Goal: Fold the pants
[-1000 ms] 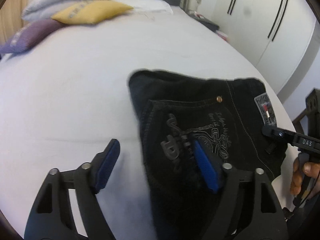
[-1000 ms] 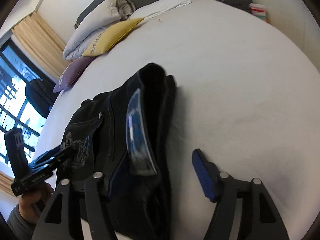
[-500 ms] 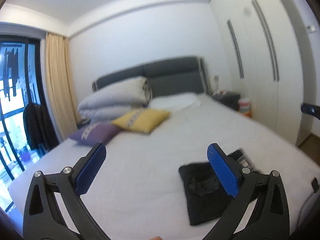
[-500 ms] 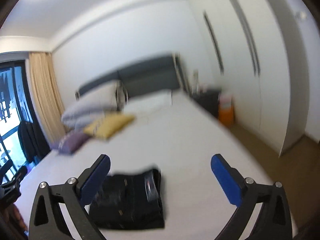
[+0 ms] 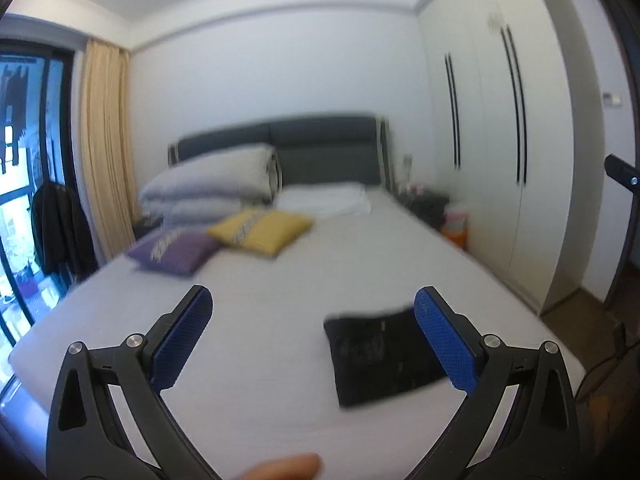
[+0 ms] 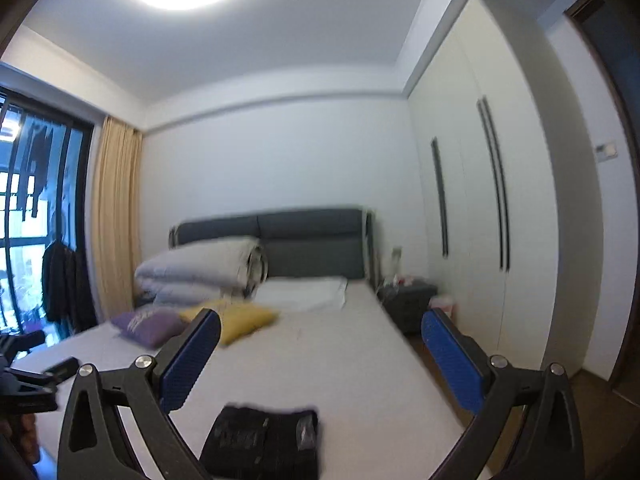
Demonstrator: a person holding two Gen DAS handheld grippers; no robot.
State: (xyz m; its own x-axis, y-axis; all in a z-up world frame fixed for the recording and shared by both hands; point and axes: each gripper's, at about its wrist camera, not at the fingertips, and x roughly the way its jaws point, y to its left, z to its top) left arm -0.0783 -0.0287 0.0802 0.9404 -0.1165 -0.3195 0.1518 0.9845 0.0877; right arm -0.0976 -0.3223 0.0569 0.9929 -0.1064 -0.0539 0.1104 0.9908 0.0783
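On the bed: the pants (image 5: 380, 354) are seen lying folded into a dark, flat rectangle on the pale sheet, near the foot end and toward the wardrobe side.
Pants in the right wrist view: the same folded bundle (image 6: 264, 440) is seen low in the picture, on the sheet, with pale stitching blurred on its top face.
Left gripper (image 5: 312, 334): its jaws have just been opening and are held wide apart; nothing is gripped between the blue pads (image 5: 182, 340), and the pants are seen beyond them on the bed, untouched.
Right gripper (image 6: 320, 360): its jaws have also just been opening and are spread wide; nothing is caught between its pads (image 6: 452, 364), and it is held clear above the pants.
Bed (image 5: 280, 280): a white sheet is stretched over it, with a dark grey headboard (image 5: 320, 148) at the far end.
Pillows: a yellow cushion (image 5: 260, 230) and a purple cushion (image 5: 172, 248) are laid beside each other near the head end, in front of a folded grey quilt (image 5: 208, 188); a white pillow (image 5: 324, 198) is placed next to them.
Wardrobe (image 5: 492, 152): white doors with long dark handles are seen along the right wall.
Window side: a beige curtain (image 5: 104, 140) is hung beside dark-framed glass.
Fingertip (image 5: 288, 466): a blurred one is seen at the lower edge of the left wrist view.
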